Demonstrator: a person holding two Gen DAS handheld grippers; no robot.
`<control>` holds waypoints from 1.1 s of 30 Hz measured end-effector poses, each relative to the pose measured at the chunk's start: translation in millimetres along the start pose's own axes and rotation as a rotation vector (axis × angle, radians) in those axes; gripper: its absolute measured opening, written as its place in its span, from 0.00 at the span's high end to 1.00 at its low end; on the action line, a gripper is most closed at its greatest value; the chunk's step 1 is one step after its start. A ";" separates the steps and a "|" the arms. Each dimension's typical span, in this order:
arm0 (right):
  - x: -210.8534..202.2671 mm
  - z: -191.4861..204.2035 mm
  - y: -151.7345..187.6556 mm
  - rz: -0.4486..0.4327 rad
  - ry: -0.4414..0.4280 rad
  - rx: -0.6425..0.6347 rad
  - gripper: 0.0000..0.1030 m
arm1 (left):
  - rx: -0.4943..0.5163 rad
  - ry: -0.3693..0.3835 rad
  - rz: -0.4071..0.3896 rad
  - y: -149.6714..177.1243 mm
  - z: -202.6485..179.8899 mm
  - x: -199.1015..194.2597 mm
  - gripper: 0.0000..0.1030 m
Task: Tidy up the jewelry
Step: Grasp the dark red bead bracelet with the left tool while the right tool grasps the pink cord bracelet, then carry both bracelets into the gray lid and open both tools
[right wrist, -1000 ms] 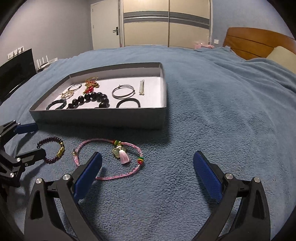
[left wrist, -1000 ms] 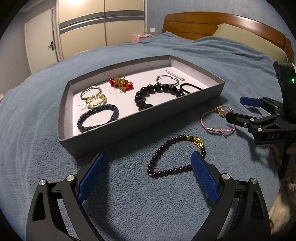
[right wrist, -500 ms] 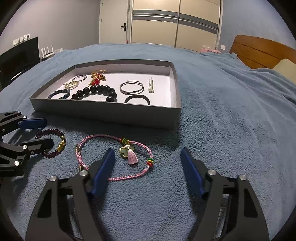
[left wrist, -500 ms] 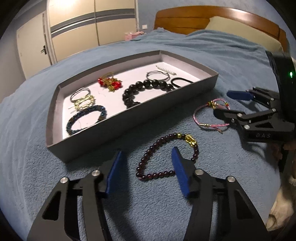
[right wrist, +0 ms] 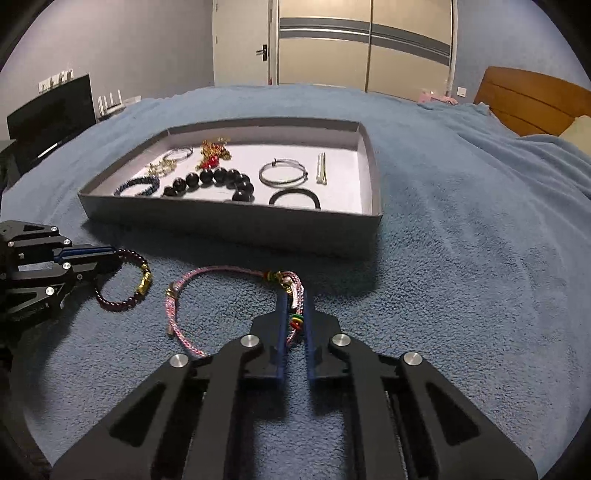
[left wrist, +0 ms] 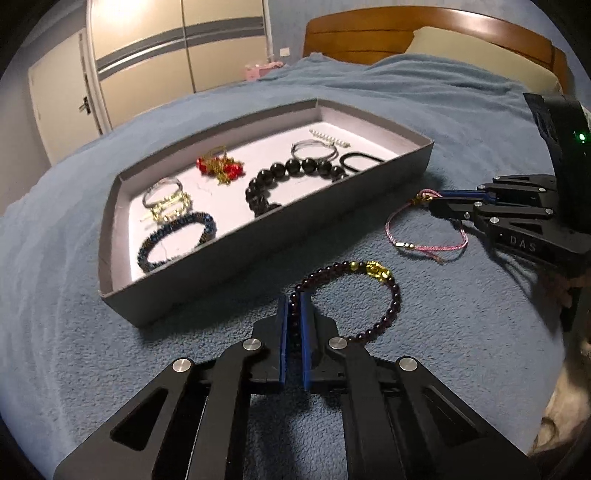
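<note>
A grey tray lies on the blue blanket and holds several bracelets, a hair tie and a clip. My left gripper is shut on the near side of a dark purple bead bracelet with a gold charm, in front of the tray; it also shows in the right wrist view. My right gripper is shut on the tassel end of a pink cord bracelet, which also shows in the left wrist view. Both bracelets rest on the blanket.
The bed's blue blanket spreads all around. A wooden headboard and pillow lie beyond the tray. Wardrobe doors and a TV stand at the room's edges.
Both grippers moved forward and closed from wide open, the left onto the purple bead bracelet and the right onto the pink cord bracelet.
</note>
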State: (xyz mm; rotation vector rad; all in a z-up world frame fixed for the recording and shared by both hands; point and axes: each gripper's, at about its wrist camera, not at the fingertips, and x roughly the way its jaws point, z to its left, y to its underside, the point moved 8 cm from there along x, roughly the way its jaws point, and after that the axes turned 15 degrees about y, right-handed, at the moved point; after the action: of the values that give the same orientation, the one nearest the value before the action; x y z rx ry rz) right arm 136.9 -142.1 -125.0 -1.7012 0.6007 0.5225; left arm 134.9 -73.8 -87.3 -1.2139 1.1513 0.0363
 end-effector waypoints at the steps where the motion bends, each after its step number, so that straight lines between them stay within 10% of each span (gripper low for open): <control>1: -3.4 -0.7 -1.7 -0.010 -0.006 0.001 0.93 | 0.010 0.001 -0.012 -1.5 -1.5 -3.2 0.93; 17: -76.8 -25.7 -68.0 -0.277 -0.014 0.079 0.94 | 0.033 0.020 -0.197 -54.0 2.3 -59.7 0.94; 33: -6.0 -17.2 -150.6 -0.274 -0.011 0.114 0.94 | -0.059 0.047 -0.244 -124.5 50.4 -18.2 0.94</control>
State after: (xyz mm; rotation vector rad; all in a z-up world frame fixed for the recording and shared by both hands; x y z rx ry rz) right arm 229.4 -132.7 -5.1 -1.6387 0.3735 0.2957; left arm 231.0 -79.2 8.2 -1.4067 1.0421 -0.1439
